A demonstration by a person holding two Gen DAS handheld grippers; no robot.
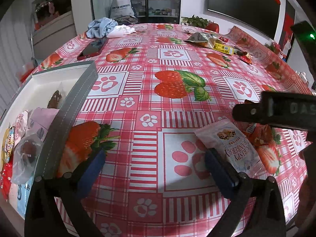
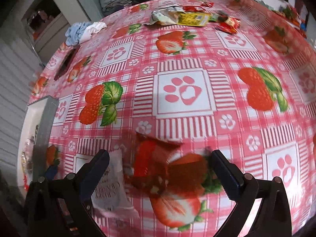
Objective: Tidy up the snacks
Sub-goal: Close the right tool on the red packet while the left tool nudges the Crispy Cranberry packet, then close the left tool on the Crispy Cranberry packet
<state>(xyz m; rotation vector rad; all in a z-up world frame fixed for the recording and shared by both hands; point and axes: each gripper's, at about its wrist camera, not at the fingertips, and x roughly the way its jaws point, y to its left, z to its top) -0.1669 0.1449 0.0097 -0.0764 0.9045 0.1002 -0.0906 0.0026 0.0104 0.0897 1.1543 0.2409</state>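
Snacks lying on the strawberry tablecloth (image 1: 158,106), cranberry packet (image 1: 235,148) beside a red packet (image 2: 150,162), more sitting in the grey box (image 1: 65,110), left gripper (image 1: 156,162) gaping empty, right gripper (image 2: 160,164) spread wide, straddling the red packet without touching.

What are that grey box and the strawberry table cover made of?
Grey box: looks like stiff board wrapped in matte faux leather, judging by the pale stitching along its wall; the inside is plain white. Table cover: probably wipeable plastic or oilcloth, since the print has a slight sheen.
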